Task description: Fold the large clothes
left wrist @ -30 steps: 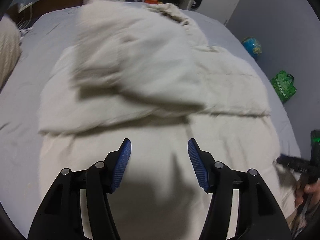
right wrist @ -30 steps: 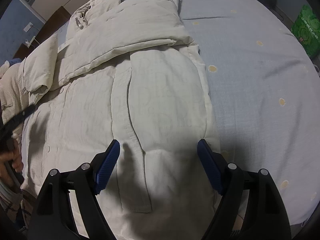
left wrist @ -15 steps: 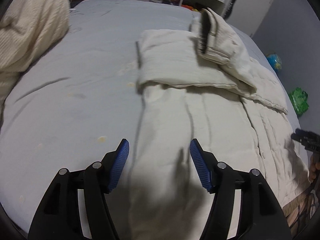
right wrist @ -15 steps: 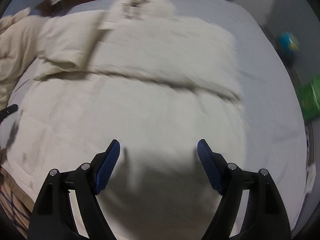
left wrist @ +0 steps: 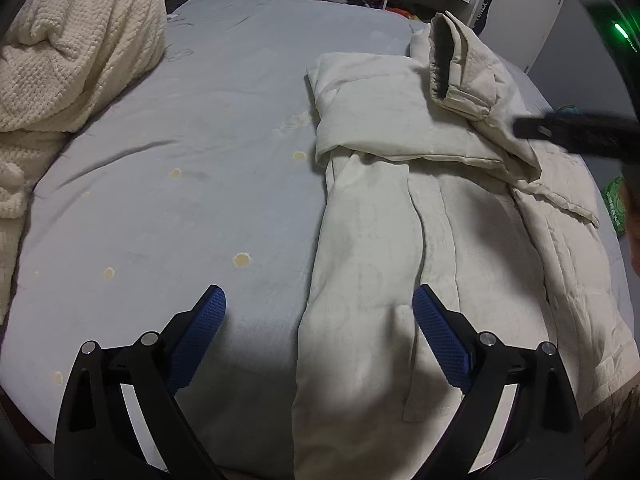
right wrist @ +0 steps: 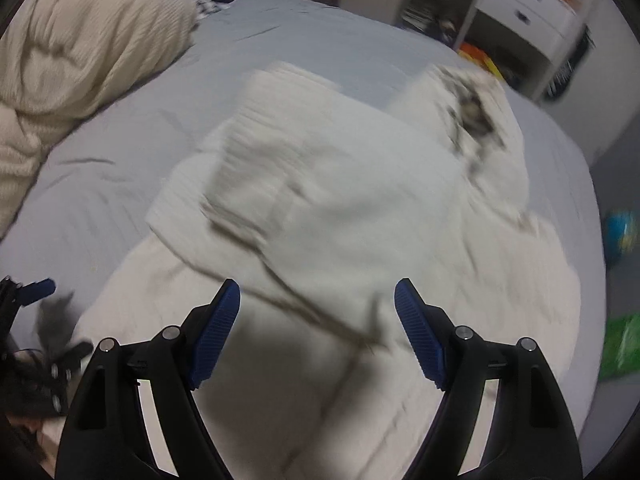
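On bed: coat lies flat on grey-blue sheet, toward sheet's right side as left cam sees it; hem at near edge.
Coat shape: pale cream, quilted; upper part folded down over body, making a thick pad; sleeve cuff stands up on pad, opening dark.
Left tongs: wide apart, holding nothing; above near edge of bed, one pad over bare sheet, other over coat's left edge. Not touching cloth as far as seen.
Right tongs: wide apart, nothing held; over coat's lower body. View blurred, so contact w/ cloth can't be told.
Right tongs from left cam: black arm crossing above coat's right shoulder, green light above it.
Left tongs from right cam: blue tip left of coat, over sheet, blurred.
Blanket: cream knit heap, far left of coat, on bed.
Past coat: white drawers.
Right of coat, off bed: green bag, globe.
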Motion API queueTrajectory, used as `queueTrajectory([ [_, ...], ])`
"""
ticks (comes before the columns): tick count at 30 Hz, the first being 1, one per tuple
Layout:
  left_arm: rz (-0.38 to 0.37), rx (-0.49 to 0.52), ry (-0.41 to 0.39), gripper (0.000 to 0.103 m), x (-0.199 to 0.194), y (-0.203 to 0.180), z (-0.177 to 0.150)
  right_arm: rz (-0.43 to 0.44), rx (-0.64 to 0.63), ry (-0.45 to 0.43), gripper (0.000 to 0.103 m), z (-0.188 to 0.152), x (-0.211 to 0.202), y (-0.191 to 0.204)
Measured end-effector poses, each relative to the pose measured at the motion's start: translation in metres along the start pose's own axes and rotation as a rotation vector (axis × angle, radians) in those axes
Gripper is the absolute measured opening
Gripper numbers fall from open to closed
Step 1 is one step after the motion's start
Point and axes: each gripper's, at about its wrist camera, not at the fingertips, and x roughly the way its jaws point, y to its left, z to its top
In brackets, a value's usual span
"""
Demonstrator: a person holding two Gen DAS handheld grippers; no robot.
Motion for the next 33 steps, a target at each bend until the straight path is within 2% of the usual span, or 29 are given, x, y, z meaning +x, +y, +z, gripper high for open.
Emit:
queueTrajectory([
  [5, -0.024, -0.046, 0.0, 0.091, 0.001, 0.01, 0.001, -0.122, -0.137, 0.063, 0.075, 0.023, 0.033, 0.039],
  [8, -0.044, -0.089, 0.002, 0.091, 0.002, 0.019, 0.002, -0.158, -0.128, 0.098, 0.075, 0.025, 0.051, 0.04],
  [9, -0.048, -0.101, 0.003, 0.091, 0.002, 0.021, 0.002, -0.149, -0.106, 0.1, 0.071, 0.026, 0.053, 0.036],
  [10, -0.054, -0.114, 0.003, 0.091, 0.002, 0.024, 0.002, -0.138, -0.084, 0.09, 0.061, 0.026, 0.053, 0.032],
  [11, -0.057, -0.124, 0.004, 0.091, 0.003, 0.025, 0.002, -0.119, -0.067, 0.08, 0.057, 0.026, 0.051, 0.027],
  [12, -0.061, -0.133, 0.003, 0.091, 0.003, 0.026, 0.002, -0.102, -0.055, 0.074, 0.044, 0.026, 0.049, 0.022],
  [13, -0.066, -0.141, 0.004, 0.091, 0.003, 0.027, 0.003, -0.08, -0.04, 0.067, 0.037, 0.026, 0.046, 0.017],
  [14, -0.068, -0.144, 0.007, 0.091, 0.004, 0.028, 0.003, -0.061, -0.022, 0.055, 0.03, 0.027, 0.041, 0.009],
  [16, -0.065, -0.144, 0.01, 0.091, 0.004, 0.027, 0.003, -0.033, 0.025, 0.014, 0.025, 0.028, 0.026, -0.01],
  [24, -0.046, -0.121, 0.013, 0.091, 0.004, 0.024, 0.003, 0.02, 0.254, -0.112, 0.021, 0.023, -0.025, -0.103],
  [33, -0.027, -0.093, 0.024, 0.091, 0.006, 0.021, 0.003, 0.053, 0.561, -0.163, 0.017, -0.042, -0.039, -0.216],
])
